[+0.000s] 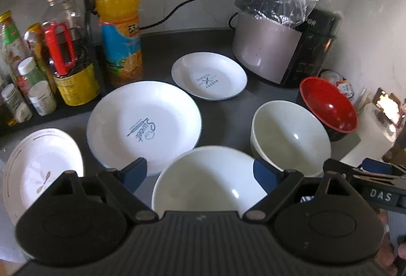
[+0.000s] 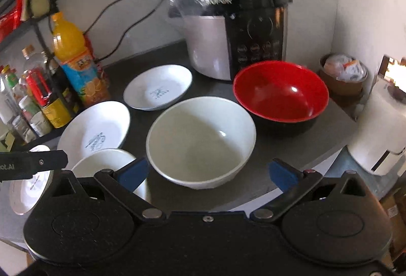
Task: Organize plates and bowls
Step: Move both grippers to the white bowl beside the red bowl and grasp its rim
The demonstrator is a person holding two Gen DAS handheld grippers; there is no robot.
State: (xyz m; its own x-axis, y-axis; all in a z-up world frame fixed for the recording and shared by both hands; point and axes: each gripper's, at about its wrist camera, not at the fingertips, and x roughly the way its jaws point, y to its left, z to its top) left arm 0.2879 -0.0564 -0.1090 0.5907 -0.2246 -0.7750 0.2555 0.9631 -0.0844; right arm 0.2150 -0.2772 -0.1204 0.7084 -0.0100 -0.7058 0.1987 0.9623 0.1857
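Note:
On the dark counter (image 1: 223,121) lie a large white plate (image 1: 144,125), a smaller white plate (image 1: 209,76) behind it, a patterned plate (image 1: 40,169) at the left edge, two white bowls (image 1: 208,182) (image 1: 290,135) and a red-and-black bowl (image 1: 328,104). My left gripper (image 1: 200,174) is open above the near white bowl, touching nothing. My right gripper (image 2: 208,173) is open just in front of the bigger white bowl (image 2: 200,140), empty. The red bowl (image 2: 280,92) stands behind it. The left gripper's finger (image 2: 33,164) shows at the left of the right wrist view.
A black and silver cooker (image 2: 236,29) with a plastic bag on top stands at the back. An orange juice bottle (image 1: 119,22) and several jars and bottles (image 1: 38,67) crowd the left on a rack. A tub (image 2: 342,75) and a white appliance (image 2: 380,128) are at right.

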